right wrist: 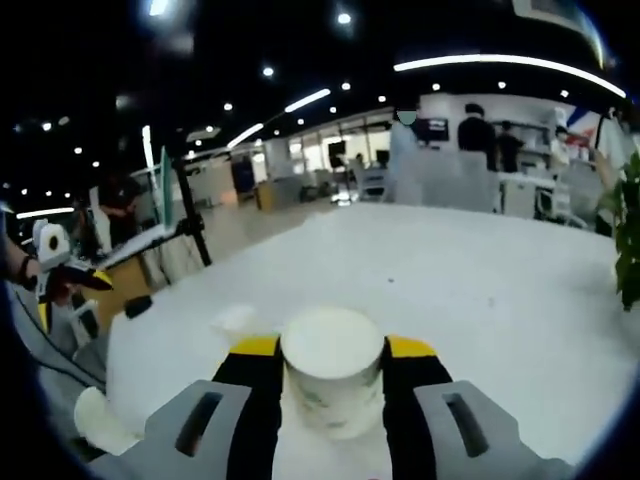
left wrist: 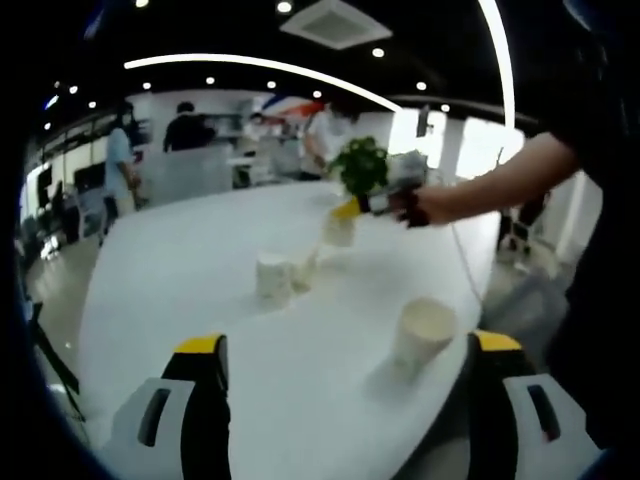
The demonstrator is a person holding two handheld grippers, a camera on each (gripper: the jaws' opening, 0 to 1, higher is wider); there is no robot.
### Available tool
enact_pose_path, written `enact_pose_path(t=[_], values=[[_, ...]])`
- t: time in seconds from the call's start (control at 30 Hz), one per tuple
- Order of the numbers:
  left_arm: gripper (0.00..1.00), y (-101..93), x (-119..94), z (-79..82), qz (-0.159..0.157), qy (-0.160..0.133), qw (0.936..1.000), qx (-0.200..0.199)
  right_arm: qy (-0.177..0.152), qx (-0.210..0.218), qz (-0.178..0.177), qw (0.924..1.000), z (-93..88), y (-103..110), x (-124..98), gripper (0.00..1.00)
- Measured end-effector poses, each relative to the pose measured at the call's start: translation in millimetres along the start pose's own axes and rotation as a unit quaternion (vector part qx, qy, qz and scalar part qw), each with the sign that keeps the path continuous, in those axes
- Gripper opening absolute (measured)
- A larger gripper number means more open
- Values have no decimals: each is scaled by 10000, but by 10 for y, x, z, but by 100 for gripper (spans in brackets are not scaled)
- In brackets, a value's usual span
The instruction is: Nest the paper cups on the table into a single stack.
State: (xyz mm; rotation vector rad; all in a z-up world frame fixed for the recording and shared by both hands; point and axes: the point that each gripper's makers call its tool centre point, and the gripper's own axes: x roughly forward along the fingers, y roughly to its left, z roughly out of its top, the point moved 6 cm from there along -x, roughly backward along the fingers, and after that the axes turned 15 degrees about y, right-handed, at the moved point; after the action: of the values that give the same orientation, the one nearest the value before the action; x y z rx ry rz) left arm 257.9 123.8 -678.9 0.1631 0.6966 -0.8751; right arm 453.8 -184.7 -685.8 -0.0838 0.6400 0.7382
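In my right gripper view a white paper cup (right wrist: 332, 375) sits upside down between the two jaws of my right hand-held gripper (right wrist: 333, 372), whose yellow-tipped jaws press against its two sides and pinch it just above the white table (right wrist: 480, 300). A small white cup (right wrist: 233, 318) lies just beyond to the left, and another white cup (right wrist: 100, 420) shows near the table's near-left edge.

In my left gripper view, the left hand-held gripper (left wrist: 345, 365) stands spread wide with nothing between its jaws. An upright paper cup (left wrist: 424, 335) stands on the table just inside the right jaw, a little ahead of it. Farther out near the table's middle an upside-down cup (left wrist: 273, 275) stands with a tipped cup (left wrist: 305, 272) touching its right side. Beyond them the right hand-held gripper (left wrist: 345, 212), held by a person's hand (left wrist: 415, 205), grips a cup (left wrist: 338, 230). A green plant (left wrist: 362, 166) stands behind it.
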Motion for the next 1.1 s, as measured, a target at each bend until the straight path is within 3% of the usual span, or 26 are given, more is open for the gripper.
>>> enact_pose_path(t=[0.67, 1.1], values=[[98, -22, 65, 40, -601, 12, 9973, 418, -550, 379, 382, 9970, -220, 723, -475, 35], [97, -158, 138, 111, -891, -22, 9951, 429, -1055, 720, 846, 9882, -185, 1118, -657, 35]])
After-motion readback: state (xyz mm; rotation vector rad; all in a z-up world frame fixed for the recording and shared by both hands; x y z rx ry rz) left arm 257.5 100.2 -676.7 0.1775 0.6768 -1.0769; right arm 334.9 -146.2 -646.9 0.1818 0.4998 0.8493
